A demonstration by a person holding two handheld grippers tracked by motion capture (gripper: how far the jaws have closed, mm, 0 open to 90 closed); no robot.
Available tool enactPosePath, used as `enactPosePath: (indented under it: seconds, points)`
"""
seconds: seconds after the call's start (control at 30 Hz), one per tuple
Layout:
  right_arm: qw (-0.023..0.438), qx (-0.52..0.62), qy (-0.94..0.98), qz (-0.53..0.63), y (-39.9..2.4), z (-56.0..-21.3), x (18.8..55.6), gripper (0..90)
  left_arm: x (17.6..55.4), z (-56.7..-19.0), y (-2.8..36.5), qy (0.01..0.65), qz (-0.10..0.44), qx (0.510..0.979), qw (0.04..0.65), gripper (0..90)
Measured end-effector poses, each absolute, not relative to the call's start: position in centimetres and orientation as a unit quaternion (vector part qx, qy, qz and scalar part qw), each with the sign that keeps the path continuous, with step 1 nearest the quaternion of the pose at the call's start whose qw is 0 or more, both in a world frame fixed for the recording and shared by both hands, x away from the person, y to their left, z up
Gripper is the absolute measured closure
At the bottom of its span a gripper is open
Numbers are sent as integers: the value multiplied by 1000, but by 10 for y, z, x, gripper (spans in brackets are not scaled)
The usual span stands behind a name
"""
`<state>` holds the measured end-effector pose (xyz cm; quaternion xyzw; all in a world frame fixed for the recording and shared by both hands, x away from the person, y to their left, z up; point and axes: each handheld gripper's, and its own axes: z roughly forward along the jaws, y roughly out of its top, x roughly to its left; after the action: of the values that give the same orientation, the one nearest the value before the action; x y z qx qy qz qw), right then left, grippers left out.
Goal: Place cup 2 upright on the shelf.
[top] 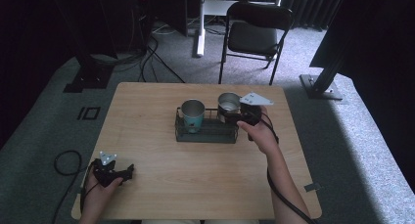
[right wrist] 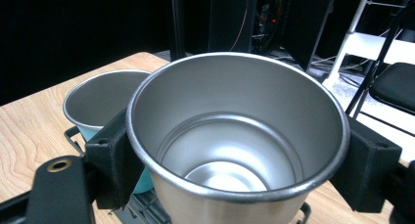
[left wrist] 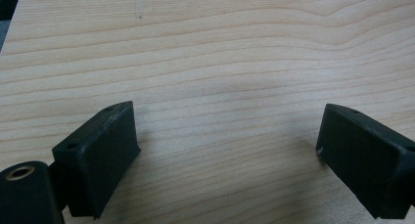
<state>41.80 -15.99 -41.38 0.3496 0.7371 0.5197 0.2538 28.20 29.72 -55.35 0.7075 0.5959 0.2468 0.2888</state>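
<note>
Squarely between right gripper jaws: steel cup

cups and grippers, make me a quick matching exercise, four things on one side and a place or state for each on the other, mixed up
Things:
1. steel cup
2. teal cup
3. left gripper
4. chair

Places or states:
A. open over bare table
B. on the floor beyond the table
C. between the right gripper jaws
D. at the left end of the wire rack

Pairs: 1-C, 2-D, 3-A, 4-B
</note>
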Motion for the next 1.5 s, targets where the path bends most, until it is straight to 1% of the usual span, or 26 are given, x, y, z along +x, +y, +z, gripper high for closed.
enactPosePath:
  seconds: [0.23, 0.37, 0.7, 0.8, 0.97, 1.5]
  points:
    - [247, 347, 743, 516, -149, -423, 424, 181, 282, -554, 297, 596, 247, 707, 289, 89]
    - [253, 342, 750, 507, -143, -428, 428, 181, 282, -554, 297, 596, 247, 707, 289, 89]
    - [233, 346, 758, 501, -135, -441, 434, 181, 282, -553, 297, 596, 247, 708, 288, 89]
    - [217, 351, 760, 502, -133, -444, 435, 181, 282, -554, 297, 596, 247, 707, 289, 89]
    - [236, 347, 765, 488, -130, -450, 437, 182, 282, -553, 297, 596, 247, 708, 288, 89]
    - [226, 362, 768, 477, -131, -465, 439, 182, 282, -553, 297, 596, 247, 708, 289, 89]
